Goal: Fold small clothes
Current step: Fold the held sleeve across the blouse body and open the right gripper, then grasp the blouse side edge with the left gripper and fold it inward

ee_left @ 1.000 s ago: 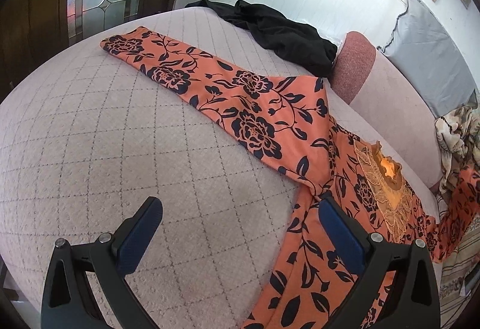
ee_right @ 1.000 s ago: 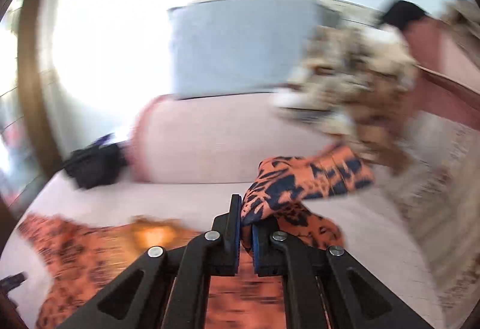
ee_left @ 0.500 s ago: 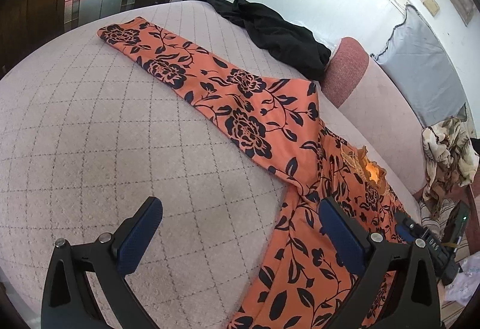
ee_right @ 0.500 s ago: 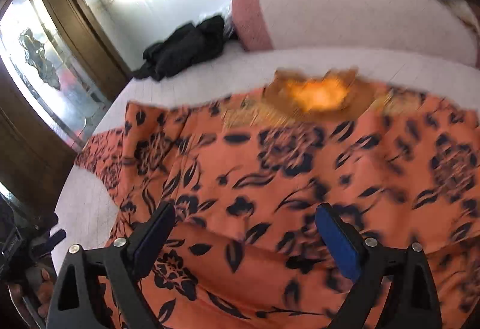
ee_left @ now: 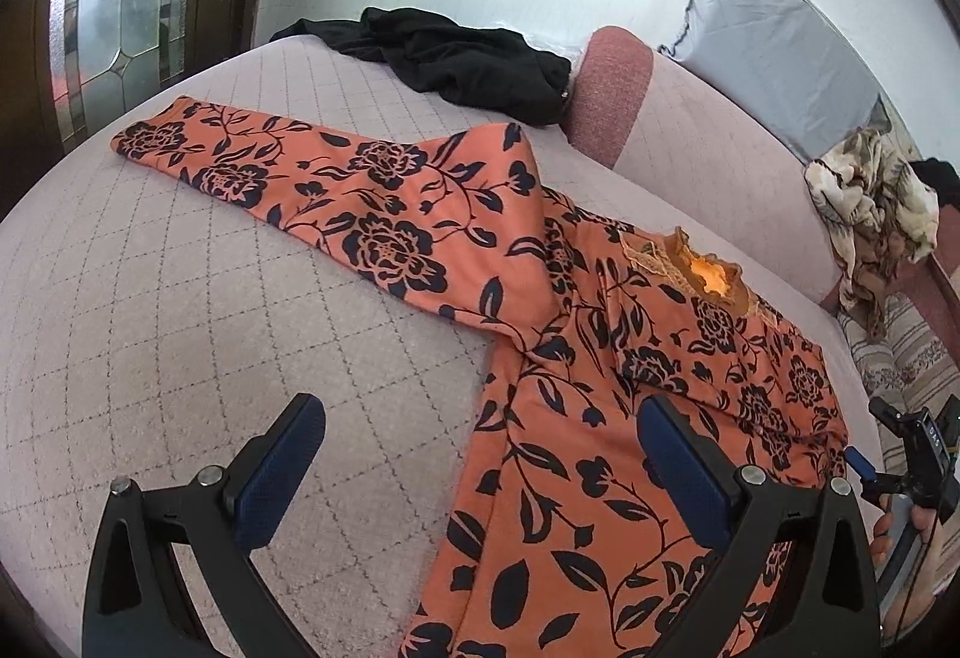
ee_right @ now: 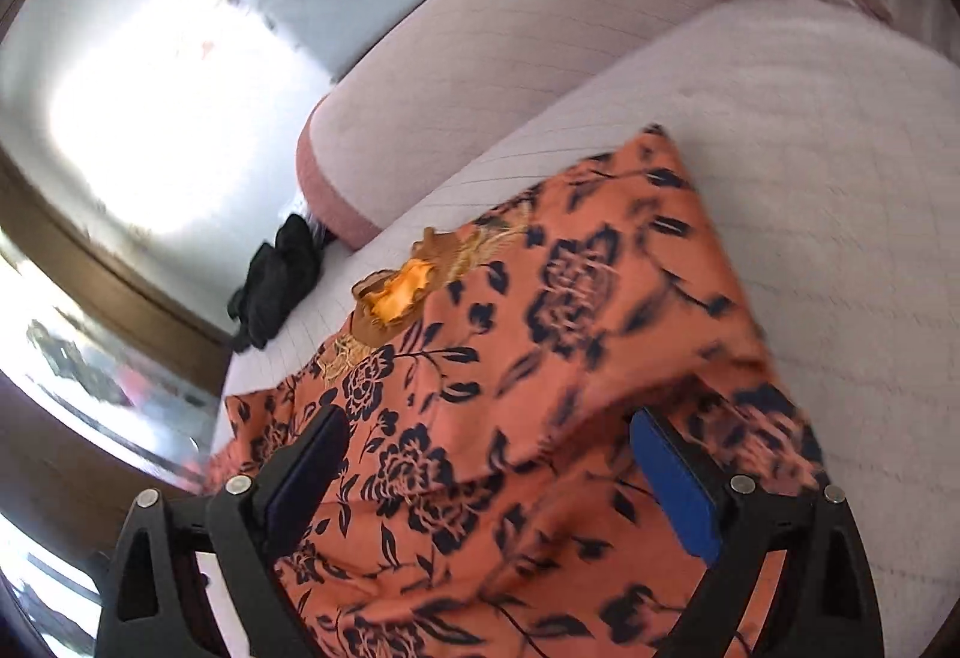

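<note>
Both claws stand spread with nothing between their blue pads: the left claw (ee_left: 480, 469) hangs over the near edge of the bed (ee_left: 180, 298), one pad above bare quilt and the other above orange cloth, while the right claw (ee_right: 489, 478) hangs over the body of the orange floral top (ee_right: 540, 358).

That bed wears a pale pink quilted cover with a diamond stitch. A long pink bolster (ee_left: 708, 147) with a darker red end lies along the far side of the top, and a grey pillow (ee_left: 774, 51) leans on the white wall behind the bolster. A crumpled black garment (ee_left: 456, 57) sits just beside the bolster's red end, well apart from the top's cuff. A brown and cream blanket (ee_left: 870, 214) is heaped at the bolster's other end. A dark wooden door with patterned glass (ee_left: 120, 9) stands beyond the sleeve's cuff.

The orange floral top (ee_left: 600, 418), printed with black roses and leaves, lies flat on the bed with its lace-trimmed neckline (ee_left: 708, 274) toward the bolster. One sleeve (ee_left: 336, 190) stretches straight out toward the door; on the other side the cloth lies folded over the body.
</note>
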`<state>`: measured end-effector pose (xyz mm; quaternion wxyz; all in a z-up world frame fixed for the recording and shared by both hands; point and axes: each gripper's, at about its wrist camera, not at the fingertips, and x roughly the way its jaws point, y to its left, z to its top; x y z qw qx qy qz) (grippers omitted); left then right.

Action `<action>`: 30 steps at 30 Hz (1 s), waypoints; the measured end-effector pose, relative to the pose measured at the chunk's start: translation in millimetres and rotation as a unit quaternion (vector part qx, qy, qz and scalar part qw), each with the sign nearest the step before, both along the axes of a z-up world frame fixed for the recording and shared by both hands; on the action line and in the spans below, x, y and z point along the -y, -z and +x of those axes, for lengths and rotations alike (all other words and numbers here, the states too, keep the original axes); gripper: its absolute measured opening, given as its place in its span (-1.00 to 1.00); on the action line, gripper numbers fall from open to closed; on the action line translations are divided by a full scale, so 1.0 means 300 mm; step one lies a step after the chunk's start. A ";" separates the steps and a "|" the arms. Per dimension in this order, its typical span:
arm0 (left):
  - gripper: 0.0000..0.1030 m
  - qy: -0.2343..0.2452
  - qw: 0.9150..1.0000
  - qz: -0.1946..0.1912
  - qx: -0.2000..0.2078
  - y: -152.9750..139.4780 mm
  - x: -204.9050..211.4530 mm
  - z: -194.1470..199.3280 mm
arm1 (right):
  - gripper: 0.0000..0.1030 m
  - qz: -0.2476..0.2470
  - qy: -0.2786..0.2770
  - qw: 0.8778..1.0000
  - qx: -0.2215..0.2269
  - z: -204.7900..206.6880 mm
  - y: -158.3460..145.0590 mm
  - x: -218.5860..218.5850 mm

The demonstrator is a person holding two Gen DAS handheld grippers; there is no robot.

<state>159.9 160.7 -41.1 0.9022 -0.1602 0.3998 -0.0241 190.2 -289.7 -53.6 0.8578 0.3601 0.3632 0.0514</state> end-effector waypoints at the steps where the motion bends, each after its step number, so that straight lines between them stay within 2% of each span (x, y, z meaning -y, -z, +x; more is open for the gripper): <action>1: 1.00 0.010 1.000 0.000 0.000 -0.004 0.014 0.000 | 0.87 0.013 0.003 1.000 0.002 -0.027 0.014 0.019; 4: 1.00 0.038 0.999 -0.002 0.008 -0.042 0.065 0.008 | 0.87 0.024 -0.011 1.000 0.015 -0.072 0.035 0.026; 8: 1.00 0.080 0.997 -0.009 -0.003 -0.092 0.188 0.110 | 0.87 0.026 -0.034 0.998 0.035 -0.104 0.050 0.008; 11: 0.99 0.102 0.994 -0.009 -0.032 -0.070 0.288 0.216 | 0.87 0.025 -0.052 0.997 0.054 -0.111 0.036 -0.002; 14: 0.85 0.118 0.990 -0.022 -0.079 -0.010 0.363 0.325 | 0.87 0.027 -0.064 0.995 0.067 -0.110 0.023 -0.013; 17: 0.64 0.112 0.984 -0.046 -0.130 0.070 0.385 0.404 | 0.87 0.038 -0.068 0.995 0.069 -0.106 0.030 -0.012; 19: 0.55 0.088 0.982 -0.053 -0.157 0.121 0.372 0.437 | 0.87 0.050 -0.066 0.994 0.066 -0.101 0.038 -0.006; 20: 0.45 0.078 0.981 -0.061 -0.166 0.141 0.361 0.441 | 0.87 0.057 -0.066 0.994 0.066 -0.098 0.040 -0.003; 23: 0.38 0.072 0.982 -0.067 -0.164 0.143 0.351 0.444 | 0.87 0.070 -0.065 0.993 0.068 -0.089 0.039 0.004; 25: -0.03 0.078 0.981 -0.060 -0.170 0.141 0.358 0.446 | 0.87 0.079 -0.069 0.992 0.067 -0.083 0.038 0.001; 27: -0.64 0.071 0.980 -0.028 -0.183 0.141 0.357 0.456 | 0.87 0.079 -0.076 0.992 0.068 -0.079 0.035 -0.010; 30: -0.86 0.067 0.982 -0.020 -0.176 0.128 0.343 0.459 | 0.87 0.074 -0.081 0.992 0.067 -0.080 0.033 -0.020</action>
